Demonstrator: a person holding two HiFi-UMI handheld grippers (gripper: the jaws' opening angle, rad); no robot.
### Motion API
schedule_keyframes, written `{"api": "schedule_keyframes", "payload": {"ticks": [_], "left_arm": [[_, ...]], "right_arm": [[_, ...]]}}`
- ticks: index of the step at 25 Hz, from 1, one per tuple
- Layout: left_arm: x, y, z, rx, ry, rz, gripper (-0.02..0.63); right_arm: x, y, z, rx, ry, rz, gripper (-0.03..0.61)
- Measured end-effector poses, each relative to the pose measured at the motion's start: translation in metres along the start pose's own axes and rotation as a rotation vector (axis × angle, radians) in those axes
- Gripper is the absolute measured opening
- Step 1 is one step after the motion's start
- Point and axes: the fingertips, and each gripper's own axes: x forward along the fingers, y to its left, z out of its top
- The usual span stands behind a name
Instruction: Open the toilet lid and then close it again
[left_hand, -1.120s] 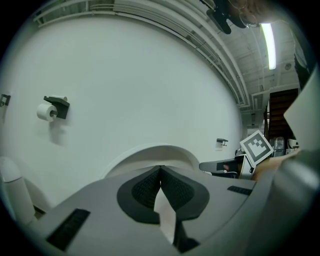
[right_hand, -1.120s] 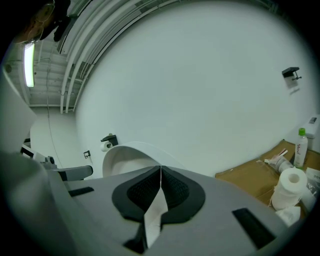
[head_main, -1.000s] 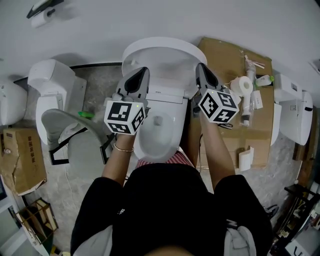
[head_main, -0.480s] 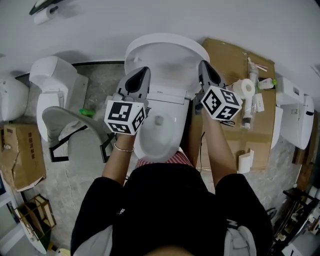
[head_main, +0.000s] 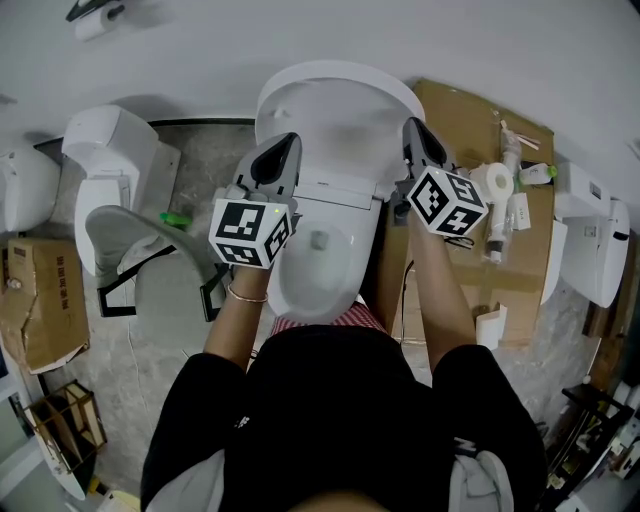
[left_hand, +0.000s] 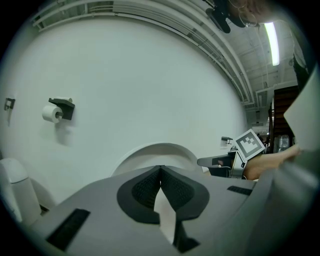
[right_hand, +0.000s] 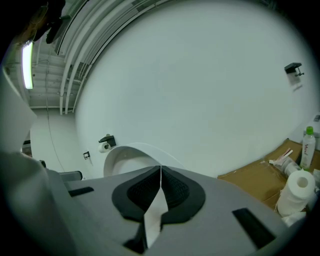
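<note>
Standing upright against the wall, the white oval toilet lid (head_main: 340, 105) looks fully raised over the open white bowl (head_main: 318, 262), so the opening half seems done and the closing is left. The left gripper (head_main: 283, 143) sits at the lid's left lower edge, jaws pressed together on nothing. The right gripper (head_main: 412, 127) sits at the right edge, likewise closed and empty. Whether either touches the lid I cannot tell.

Nearby on the left are a spare white toilet (head_main: 105, 160) and a loose grey seat (head_main: 150, 250). On the right, a flattened brown cardboard sheet (head_main: 455, 120) carries a white tissue roll (head_main: 492, 182). Nothing appears to block the lid's swing down.
</note>
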Motion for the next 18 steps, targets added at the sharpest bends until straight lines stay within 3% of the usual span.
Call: {"api": "schedule_keyframes", "payload": {"ticks": [18], "left_arm": [[-0.003, 0.005, -0.002, -0.013, 0.005, 0.019, 0.005]], "right_arm": [[0.011, -0.005, 0.003, -0.020, -0.001, 0.012, 0.021]]}}
